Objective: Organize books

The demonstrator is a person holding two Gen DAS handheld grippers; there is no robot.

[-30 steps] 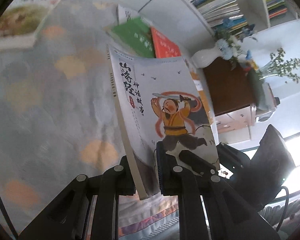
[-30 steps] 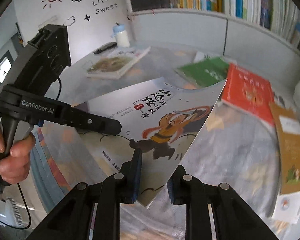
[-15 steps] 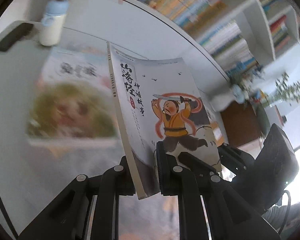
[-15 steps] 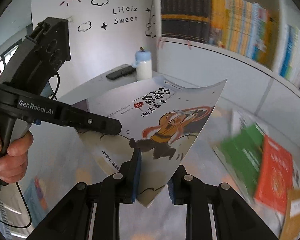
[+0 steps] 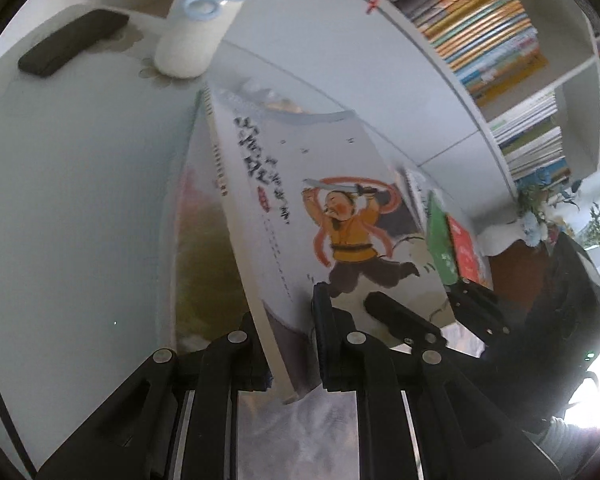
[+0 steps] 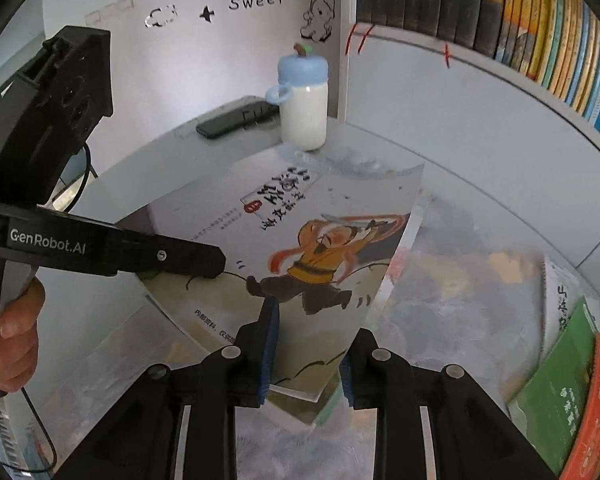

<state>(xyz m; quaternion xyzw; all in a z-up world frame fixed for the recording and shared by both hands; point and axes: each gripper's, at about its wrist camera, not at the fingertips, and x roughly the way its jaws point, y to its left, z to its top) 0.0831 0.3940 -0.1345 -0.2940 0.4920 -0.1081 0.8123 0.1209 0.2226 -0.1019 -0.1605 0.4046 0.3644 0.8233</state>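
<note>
Moved: we carried the storybook (image 6: pixel 300 256) away from the loose green book (image 6: pixel 556 392) and orange book (image 6: pixel 596 416), which earlier lay straight ahead and now sat at the lower right of the right wrist view.
Backdrop: the white bottle (image 6: pixel 303 114) and the black remote (image 6: pixel 236 118), absent from the oldest left wrist frame, filled the upper part of both views.
Book: it hung tilted at centre frame, over another book (image 5: pixel 204 264) lying flat on the table (image 5: pixel 68 208).
Left gripper (image 5: pixel 290 344): its jaws were clamped on the spine corner, lower centre.
Right gripper (image 6: pixel 306 360): we were opening its jaws, the cover between them but the right pad already clear.
Meaning: we judged the book close to being laid on that flat one, starting a pile.
</note>
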